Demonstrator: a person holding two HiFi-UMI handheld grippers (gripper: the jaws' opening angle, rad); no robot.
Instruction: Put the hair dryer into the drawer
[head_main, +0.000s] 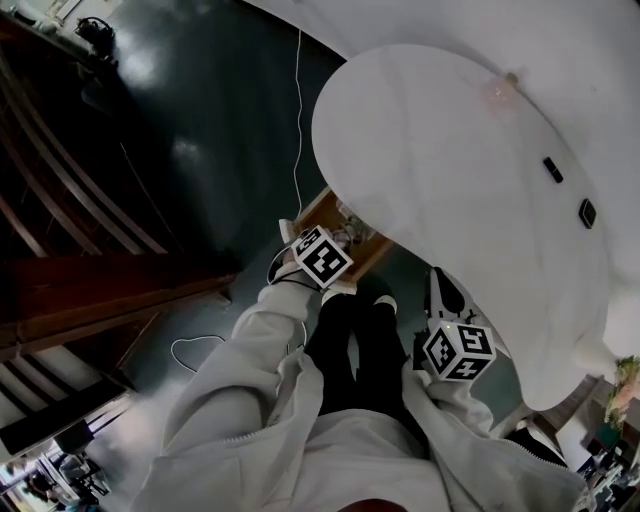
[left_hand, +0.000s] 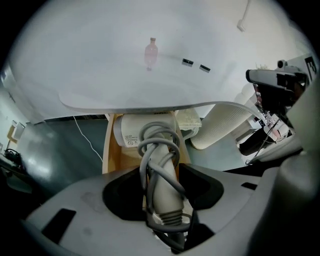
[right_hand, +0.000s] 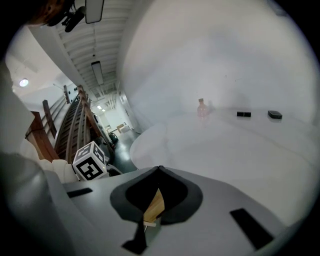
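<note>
In the left gripper view a white hair dryer (left_hand: 162, 170) stands handle-down between the jaws, grey cord wound round its handle. My left gripper (left_hand: 162, 186) is shut on that handle. The dryer's head hangs over an open wooden drawer (left_hand: 107, 150) under the white table's edge. From the head view the drawer (head_main: 322, 205) pokes out below the table rim, and the left gripper (head_main: 322, 256) hovers right at it. My right gripper (head_main: 455, 335) is nearer my body, to the right. Its fingertips meet (right_hand: 159, 169), and a sliver of wood shows through the gap behind them.
The big white round table (head_main: 450, 160) carries a small pink bottle (left_hand: 151, 50) and two small black items (head_main: 552, 170). A ribbed white pedestal (left_hand: 225, 125) stands under it beside the drawer. A thin white cable (head_main: 298, 120) trails over the dark floor. Wooden steps (head_main: 100, 290) lie at left.
</note>
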